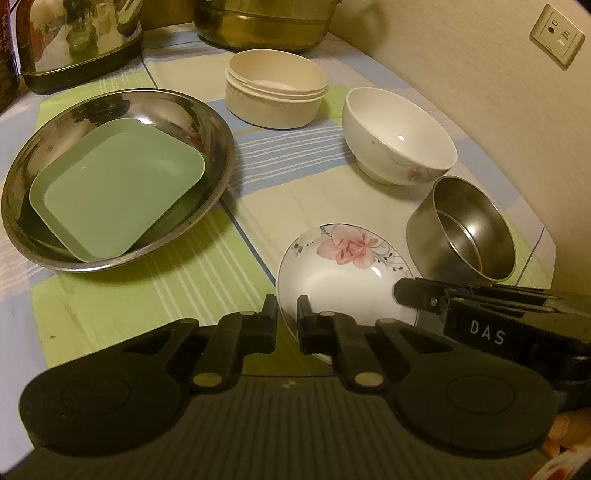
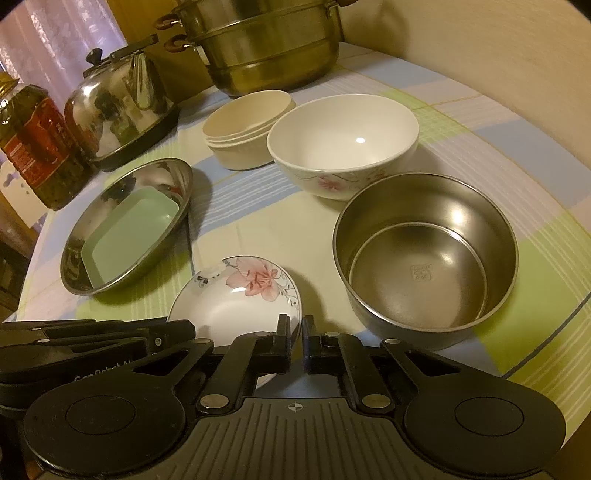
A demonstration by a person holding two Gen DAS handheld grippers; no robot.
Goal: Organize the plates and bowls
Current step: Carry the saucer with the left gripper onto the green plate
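Observation:
A small white saucer with a pink flower (image 1: 343,273) (image 2: 240,299) lies on the tablecloth between both grippers. My left gripper (image 1: 287,317) has its jaws narrowly apart around the saucer's left rim. My right gripper (image 2: 296,332) has its jaws narrowly apart at the saucer's right rim; it also shows in the left wrist view (image 1: 410,291). A green square plate (image 1: 122,188) (image 2: 129,232) lies in a steel basin (image 1: 218,140) (image 2: 70,273). A white flowered bowl (image 1: 399,136) (image 2: 343,147), a steel bowl (image 1: 461,232) (image 2: 424,254) and stacked cream bowls (image 1: 273,88) (image 2: 243,129) stand nearby.
A kettle (image 2: 118,107), an oil bottle (image 2: 37,147) and a brass steamer pot (image 2: 273,48) stand at the back. A wall with a socket (image 1: 557,35) runs along the right. The table edge curves at the right in the right wrist view.

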